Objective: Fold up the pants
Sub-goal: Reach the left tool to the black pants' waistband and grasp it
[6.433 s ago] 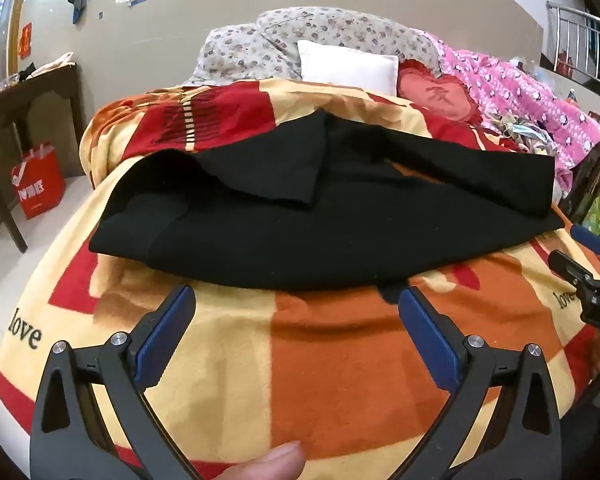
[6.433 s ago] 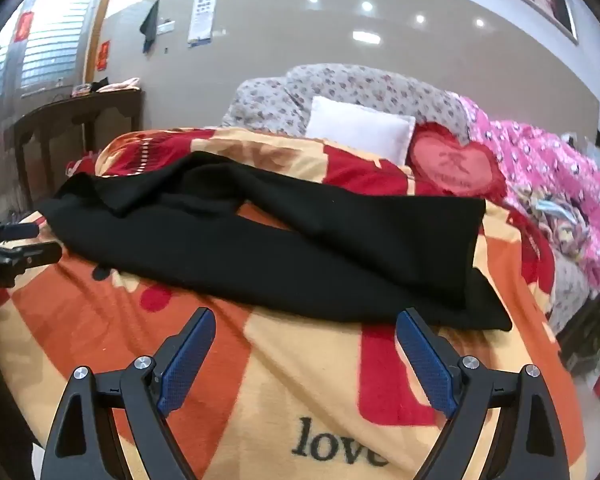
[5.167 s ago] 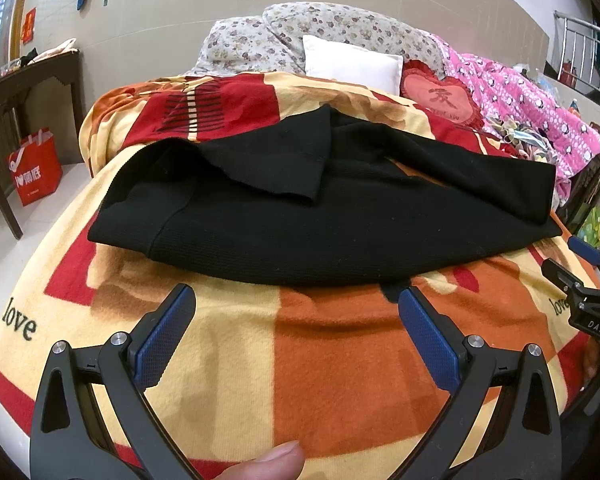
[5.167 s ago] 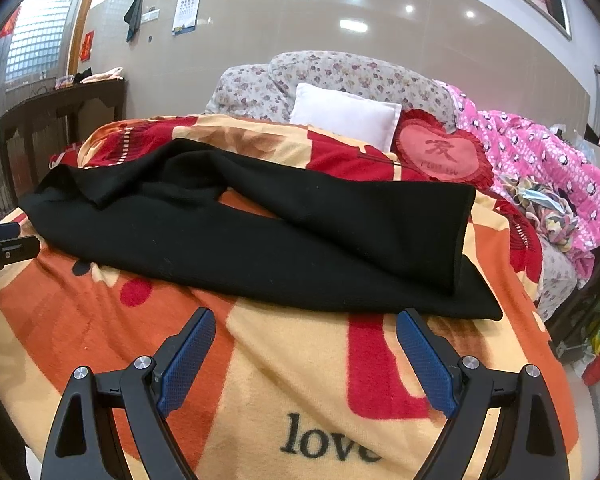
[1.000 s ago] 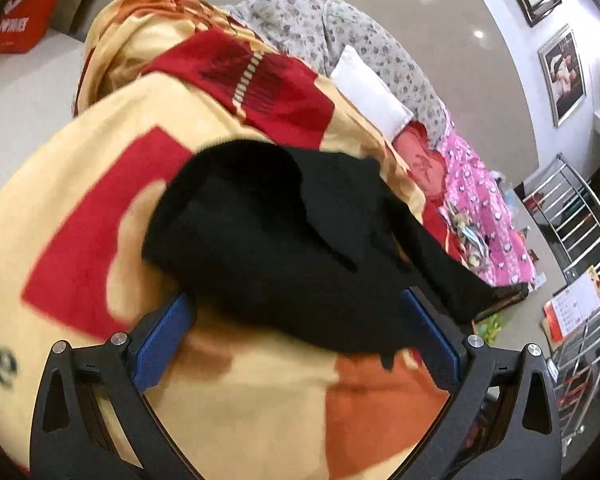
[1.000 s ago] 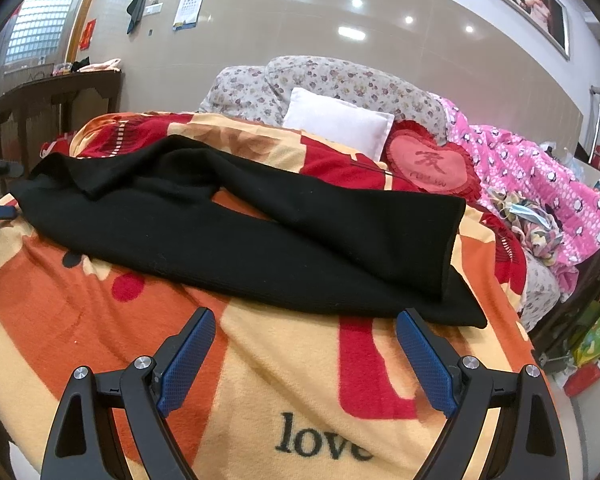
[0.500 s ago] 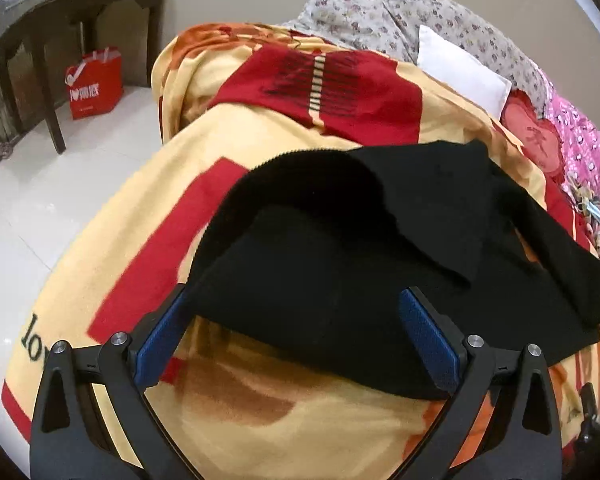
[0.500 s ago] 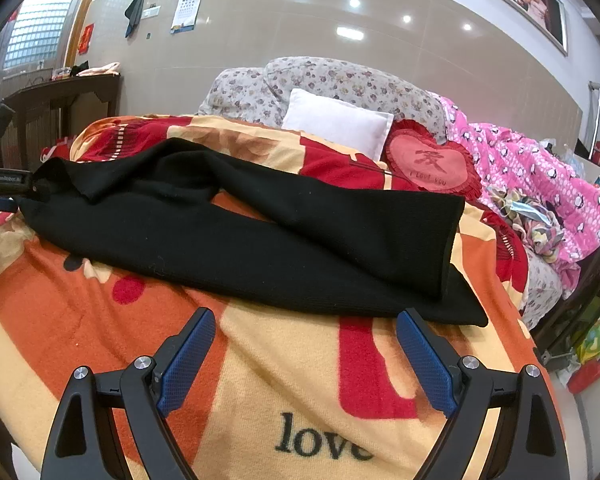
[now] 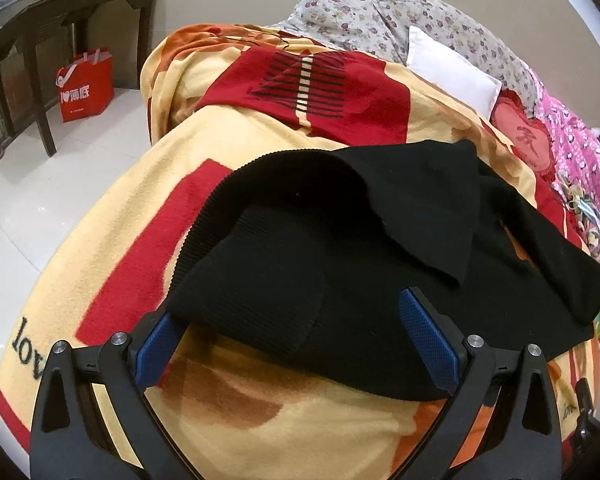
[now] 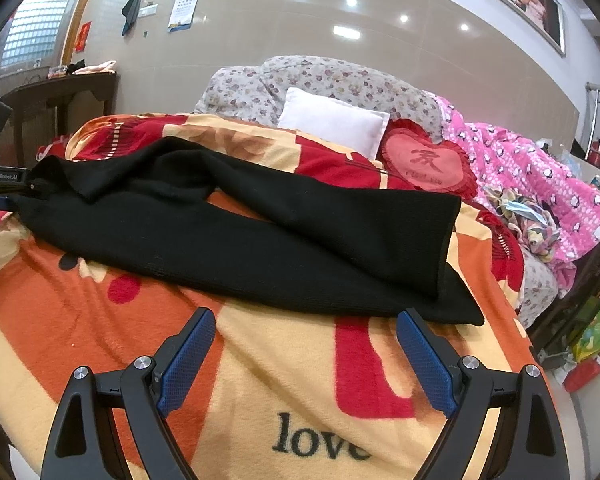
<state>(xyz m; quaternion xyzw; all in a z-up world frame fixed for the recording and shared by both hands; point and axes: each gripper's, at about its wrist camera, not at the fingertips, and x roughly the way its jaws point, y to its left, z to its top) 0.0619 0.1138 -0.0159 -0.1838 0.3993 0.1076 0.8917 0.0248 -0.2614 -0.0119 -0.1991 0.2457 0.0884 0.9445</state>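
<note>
The black pants (image 10: pixel 236 236) lie spread across the bed (image 10: pixel 260 368). The left claw (image 9: pixel 296 340) gapes around the waist end; the right claw (image 10: pixel 306 356), open, hovers short of the cuffs. Closing now might pinch blanket too, or catch only one layer.

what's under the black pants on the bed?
The black pants lie on an orange, yellow and red blanket printed "love". One leg overlaps the other near the cuffs. Whatever blanket pattern or item sits beneath the fabric is covered.
</note>
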